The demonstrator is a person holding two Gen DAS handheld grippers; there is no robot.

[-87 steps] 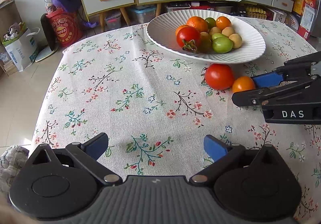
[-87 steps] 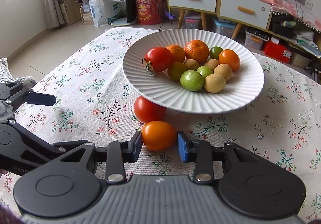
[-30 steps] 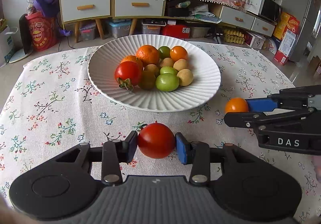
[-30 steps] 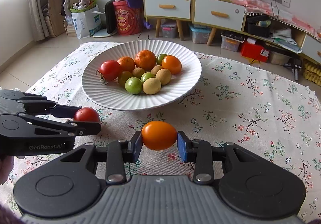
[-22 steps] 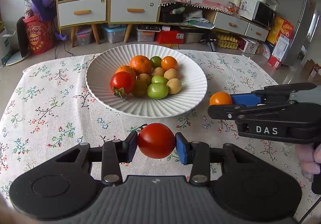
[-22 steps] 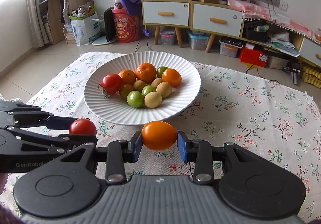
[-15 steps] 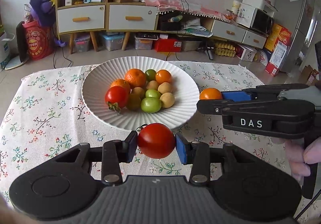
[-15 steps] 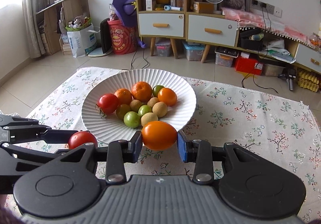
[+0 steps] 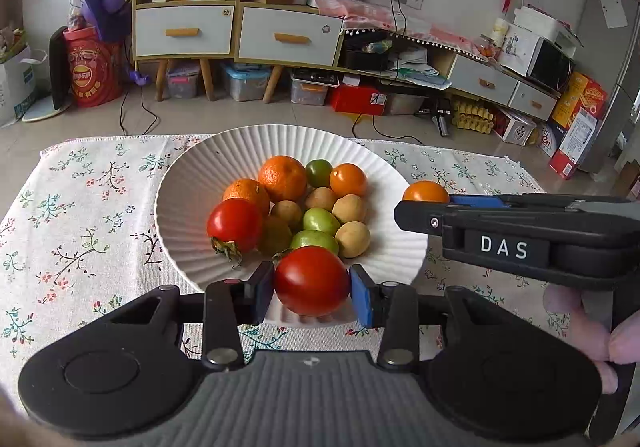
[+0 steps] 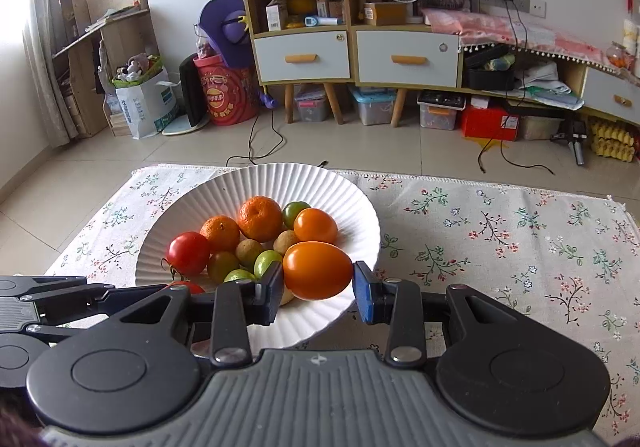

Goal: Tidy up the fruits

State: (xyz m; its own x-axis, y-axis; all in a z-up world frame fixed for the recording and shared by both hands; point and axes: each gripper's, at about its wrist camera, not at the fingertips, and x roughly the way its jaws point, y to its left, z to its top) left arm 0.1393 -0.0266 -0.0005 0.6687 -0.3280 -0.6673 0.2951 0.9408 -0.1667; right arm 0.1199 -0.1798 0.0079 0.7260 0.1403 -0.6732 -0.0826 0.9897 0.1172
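Note:
My left gripper [image 9: 312,293] is shut on a red tomato [image 9: 312,281], held in the air over the near rim of the white ribbed plate [image 9: 188,199]. My right gripper [image 10: 316,287] is shut on an orange tomato [image 10: 318,270], lifted over the plate's [image 10: 356,207] near right rim. The plate holds several fruits: a red tomato [image 9: 234,225], mandarins [image 9: 282,177], green and yellow small fruits. In the left wrist view the right gripper [image 9: 416,207] comes in from the right with the orange tomato [image 9: 425,191]. The left gripper's arm [image 10: 60,299] shows at the lower left of the right wrist view.
The plate sits on a table with a floral cloth [image 9: 80,215]. Beyond the table's far edge are the tiled floor, low cabinets with drawers [image 10: 406,57], a red bucket [image 10: 230,97] and storage boxes. A person's fingers [image 9: 600,331] hold the right gripper's handle.
Both grippers have lifted their tomatoes off the cloth and carried them toward the plate; the fruits now hang over its near rim. Both grips are unchanged.

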